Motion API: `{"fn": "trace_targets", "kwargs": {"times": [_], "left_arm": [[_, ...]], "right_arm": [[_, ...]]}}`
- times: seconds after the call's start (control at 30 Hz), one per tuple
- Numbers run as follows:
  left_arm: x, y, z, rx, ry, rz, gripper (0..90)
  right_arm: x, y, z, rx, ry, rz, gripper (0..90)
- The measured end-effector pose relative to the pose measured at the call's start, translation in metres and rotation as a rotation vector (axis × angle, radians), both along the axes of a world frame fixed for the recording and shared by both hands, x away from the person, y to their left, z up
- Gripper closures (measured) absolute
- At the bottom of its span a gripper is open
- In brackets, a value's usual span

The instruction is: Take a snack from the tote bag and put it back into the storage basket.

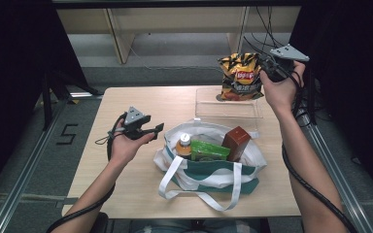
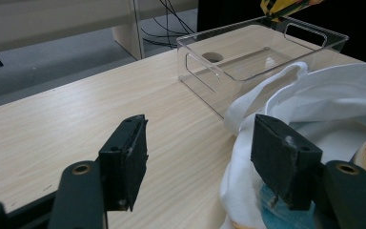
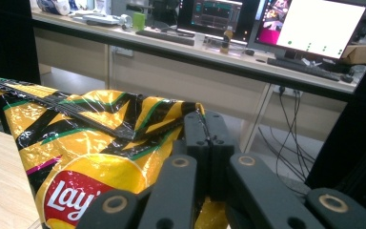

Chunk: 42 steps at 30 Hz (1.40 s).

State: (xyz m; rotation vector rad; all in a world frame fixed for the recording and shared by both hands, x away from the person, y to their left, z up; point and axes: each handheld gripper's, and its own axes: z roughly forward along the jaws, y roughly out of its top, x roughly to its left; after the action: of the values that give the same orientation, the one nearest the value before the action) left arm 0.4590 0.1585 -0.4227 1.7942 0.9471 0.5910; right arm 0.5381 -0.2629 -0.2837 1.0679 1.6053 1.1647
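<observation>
A yellow and black chip bag (image 1: 241, 75) hangs over the far end of a clear plastic bin (image 1: 228, 112). My right gripper (image 1: 268, 69) is shut on the bag's top corner; in the right gripper view the jaws pinch the foil of the chip bag (image 3: 95, 143) at my right gripper (image 3: 208, 125). My left gripper (image 1: 158, 128) is open with nothing between its jaws, held just left of a white and green tote bag (image 1: 209, 167). In the left gripper view my left gripper (image 2: 200, 152) points past the tote bag (image 2: 314, 105) toward the clear bin (image 2: 248, 52).
Inside the tote stand an orange-capped bottle (image 1: 184, 144), a green packet (image 1: 208, 150) and a brown box (image 1: 236, 141). The wooden table (image 1: 126, 184) has bare room to the left and front. Beyond it are desk legs and cables (image 1: 262, 29).
</observation>
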Motion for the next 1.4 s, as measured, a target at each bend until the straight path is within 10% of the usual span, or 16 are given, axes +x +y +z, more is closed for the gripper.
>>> {"fn": "trace_targets", "kwargs": {"times": [1.4], "left_arm": [[-0.001,0.001,0.000,-0.006,-0.009,0.009,36.8]], "right_arm": [[0.043,0.002,-0.037,0.034,0.116,-0.034,90.0]]}}
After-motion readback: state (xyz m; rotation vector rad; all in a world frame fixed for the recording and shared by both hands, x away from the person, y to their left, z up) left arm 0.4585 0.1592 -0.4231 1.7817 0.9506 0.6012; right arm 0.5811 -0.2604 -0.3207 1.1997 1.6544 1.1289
